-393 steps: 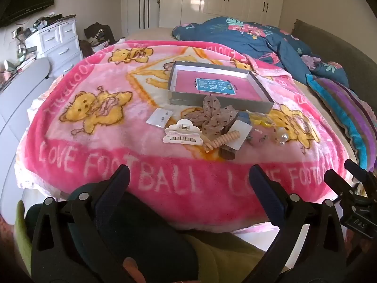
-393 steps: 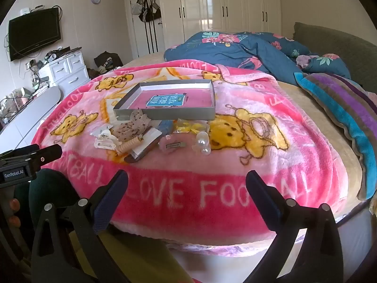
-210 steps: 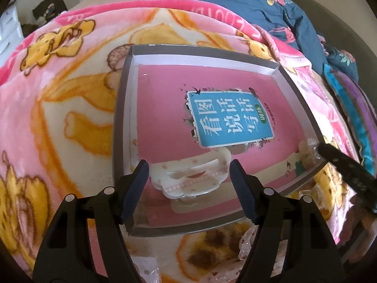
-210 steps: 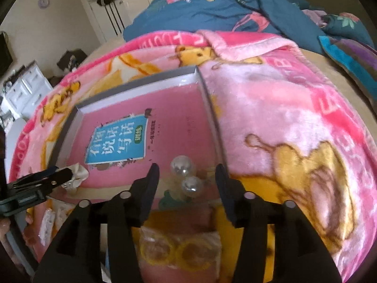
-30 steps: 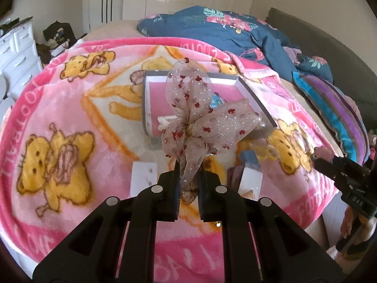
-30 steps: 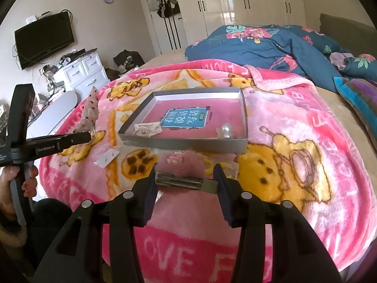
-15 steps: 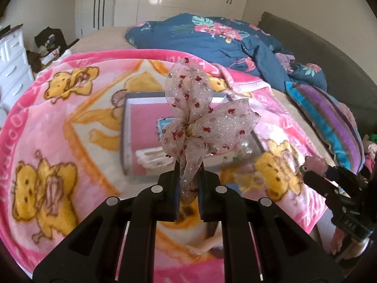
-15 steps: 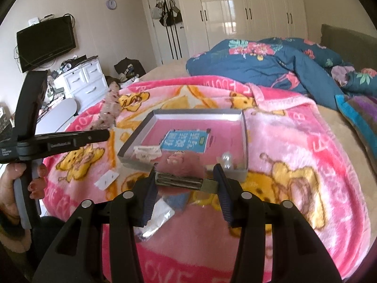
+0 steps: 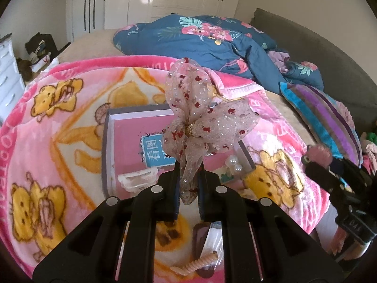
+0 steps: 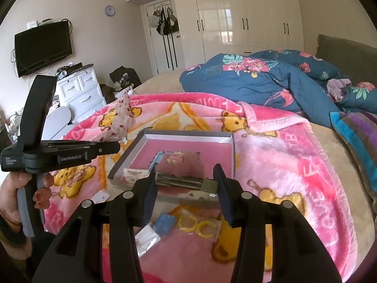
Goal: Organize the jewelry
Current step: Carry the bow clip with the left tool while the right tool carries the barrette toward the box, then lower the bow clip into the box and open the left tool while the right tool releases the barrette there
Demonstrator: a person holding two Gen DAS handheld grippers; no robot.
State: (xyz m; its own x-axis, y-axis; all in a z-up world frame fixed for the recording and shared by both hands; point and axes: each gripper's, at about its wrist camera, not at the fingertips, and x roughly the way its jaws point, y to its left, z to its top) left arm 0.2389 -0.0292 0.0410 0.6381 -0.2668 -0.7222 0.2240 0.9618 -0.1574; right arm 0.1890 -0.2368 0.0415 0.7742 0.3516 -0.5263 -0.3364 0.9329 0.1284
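Left tool (image 9: 188,184) is clamped on the tail of a sheer bow (image 9: 200,122), held upright at frame centre, above the grey tray (image 9: 106,146). Right tool (image 10: 186,184) is clamped on a pink fuzzy hair clip (image 10: 179,180), w/ tray (image 10: 188,136) just behind. In the tray lower part: white claw clip (image 9: 137,179), pearls (image 9: 233,162).

Both views bright, soft daylight; source off-frame. Glossy wardrobe doors (image 10: 235,21) carry white window glare, also visible on wardrobe in left wrist view. Pink blanket (image 9: 70,108) evenly lit, colours saturated, shadows faint. Strong fisheye: black vignette at corners, walls and bed edges bowed. Centre sharp; blanket print soft toward rim. Sheer bow (image 9: 200,122) glitters, slightly translucent. Black tool bodies near lens dark, low detail.
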